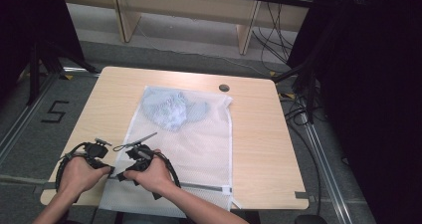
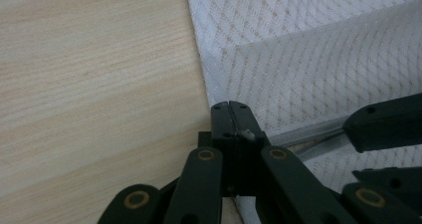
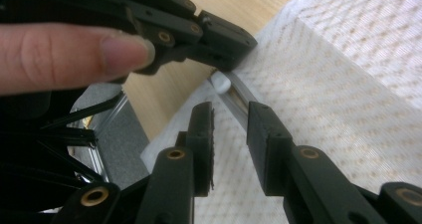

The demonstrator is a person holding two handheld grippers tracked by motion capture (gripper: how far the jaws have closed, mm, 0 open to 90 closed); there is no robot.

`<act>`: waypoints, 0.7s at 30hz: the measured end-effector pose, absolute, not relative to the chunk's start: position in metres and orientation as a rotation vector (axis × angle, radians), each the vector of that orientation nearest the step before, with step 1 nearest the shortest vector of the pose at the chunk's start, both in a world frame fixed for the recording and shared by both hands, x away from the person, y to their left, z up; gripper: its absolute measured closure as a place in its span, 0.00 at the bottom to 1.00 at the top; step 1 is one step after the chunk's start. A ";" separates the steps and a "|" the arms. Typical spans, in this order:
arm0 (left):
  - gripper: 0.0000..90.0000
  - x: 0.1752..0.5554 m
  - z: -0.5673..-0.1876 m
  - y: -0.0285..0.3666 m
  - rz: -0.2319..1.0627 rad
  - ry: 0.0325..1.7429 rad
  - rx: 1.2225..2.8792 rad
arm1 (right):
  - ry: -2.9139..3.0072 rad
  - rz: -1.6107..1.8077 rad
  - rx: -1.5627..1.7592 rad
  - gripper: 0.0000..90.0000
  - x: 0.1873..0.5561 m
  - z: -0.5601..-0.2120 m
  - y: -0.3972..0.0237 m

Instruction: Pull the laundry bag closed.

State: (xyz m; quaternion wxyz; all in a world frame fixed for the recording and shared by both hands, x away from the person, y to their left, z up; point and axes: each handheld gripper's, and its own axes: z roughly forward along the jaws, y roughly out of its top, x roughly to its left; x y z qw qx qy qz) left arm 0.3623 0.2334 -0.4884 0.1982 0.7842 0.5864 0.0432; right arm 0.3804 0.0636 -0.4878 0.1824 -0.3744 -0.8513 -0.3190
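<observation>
Both hands sit right at the near edge of the table (image 1: 259, 134), so that's where the action is. Left gripper (image 2: 230, 107) has its jaws pressed fully together, pinching the corner edge of the white mesh laundry bag (image 1: 199, 139) right at the end of the grey zipper (image 2: 308, 134); you can see a bit of fabric caught between the pads in the left gripper view. Right gripper (image 3: 230, 134) is just beside it, jaws roughly half open and straddling the zipper line, nothing clamped as far as I can tell. A small white zipper pull (image 3: 220, 82) sits just past its tips, up against the left gripper's closed tips. One finger (image 3: 74, 55) of the person's left hand rests along that gripper's body.

Moving outward, the bag lies flat across the middle of the wooden table, zipper end toward the person, near edge hanging slightly over. Inside at the far end there's a bunched light blue garment (image 1: 171, 109). Beyond the bag's far right corner sits a small dark round disc (image 1: 224, 87) on the tabletop.
</observation>
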 end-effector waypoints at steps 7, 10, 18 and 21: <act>0.99 0.363 -0.487 0.237 0.105 1.618 2.244 | -2.404 -0.914 -1.055 0.82 0.384 -0.490 0.076; 0.99 0.363 -0.487 0.237 0.105 1.617 2.246 | -2.410 -0.910 -1.055 0.82 0.385 -0.491 0.079; 1.00 0.363 -0.487 0.236 0.108 1.617 2.245 | -2.391 -0.901 -1.080 0.82 0.386 -0.493 0.083; 0.99 0.363 -0.488 0.235 0.114 1.633 2.212 | -2.404 -0.897 -1.088 0.82 0.388 -0.495 0.084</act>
